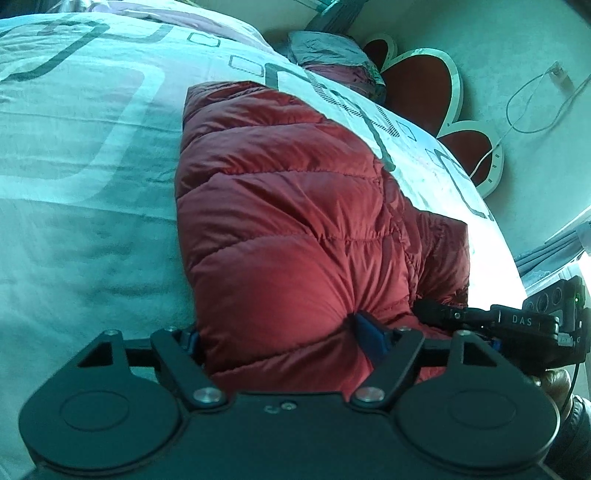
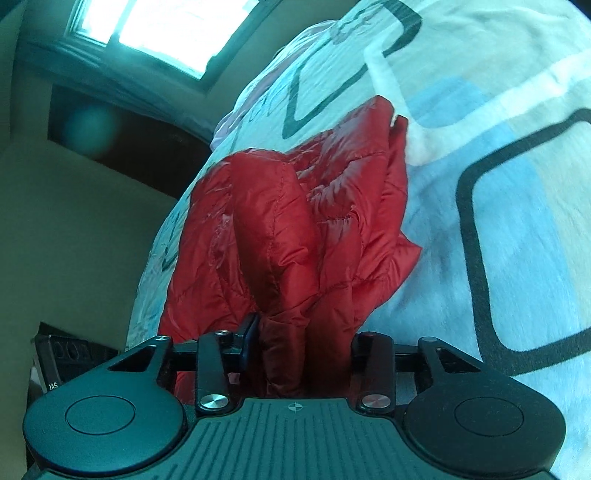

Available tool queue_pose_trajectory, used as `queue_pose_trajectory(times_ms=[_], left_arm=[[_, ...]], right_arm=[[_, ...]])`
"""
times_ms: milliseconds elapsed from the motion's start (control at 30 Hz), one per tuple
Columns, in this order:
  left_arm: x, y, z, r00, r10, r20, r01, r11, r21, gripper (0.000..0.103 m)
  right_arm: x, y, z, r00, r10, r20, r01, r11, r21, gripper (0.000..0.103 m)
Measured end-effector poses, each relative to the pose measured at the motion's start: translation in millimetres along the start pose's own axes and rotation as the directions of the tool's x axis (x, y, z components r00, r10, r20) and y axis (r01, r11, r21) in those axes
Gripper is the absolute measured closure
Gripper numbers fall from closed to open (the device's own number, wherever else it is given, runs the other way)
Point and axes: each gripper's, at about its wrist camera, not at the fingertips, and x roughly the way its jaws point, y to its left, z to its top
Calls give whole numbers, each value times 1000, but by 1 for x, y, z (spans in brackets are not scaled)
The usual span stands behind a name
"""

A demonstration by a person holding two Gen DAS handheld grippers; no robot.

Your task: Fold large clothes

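A puffy red quilted jacket (image 1: 288, 206) lies folded lengthwise on a pale patterned bedspread (image 1: 85, 155). In the left wrist view its near end bulges between the jaws of my left gripper (image 1: 280, 334). Both blue pads press into the fabric, which puckers at the right pad. In the right wrist view the jacket (image 2: 314, 206) runs away from me in a rumpled heap. A bunched fold of it fills the gap of my right gripper (image 2: 306, 336), with the fingers (image 2: 248, 334) closed against it. The right gripper (image 1: 439, 312) also shows at the jacket's right edge in the left wrist view.
A grey and maroon pillow (image 1: 332, 55) lies at the head of the bed beside a red, white-rimmed headboard (image 1: 421, 88). A cable (image 1: 532, 110) hangs on the wall. The right wrist view shows a window (image 2: 166, 29) and a dark box (image 2: 66, 354) beyond the bed's left edge.
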Motion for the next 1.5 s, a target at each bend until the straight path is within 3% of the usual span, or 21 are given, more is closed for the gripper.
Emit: queue_pose_trajectory(times_ms=[233,500,833,1200,1400,1500], left_arm=[[-11,-6,2,1000,-2,19,2,999,37,35],[-25,-2,6,998,-49,41,45,995,89,36],[-76,45,20,983,-152,98,137,979,148,38],[-146,163,38,972,-164,170,140,980,143,38],[-174,245,38,980,-117,160,111,993,50,38],[-173,285,28,989,-79,126,82,997,-16,37]], right_arm=[[0,5,4,1000,9,-3,-9,999,-37,65],[-3,27,0,999,10,37,-6,996,-89,65],[24,87,-17,993,-10,115,26,990,-139,65],[137,203,-26,993,6,118,20,975,-220,65],[236,242,-40,999,12,46,-2,975,-223,65],[284,242,-50,1000,-7,-10,5,980,-197,65]])
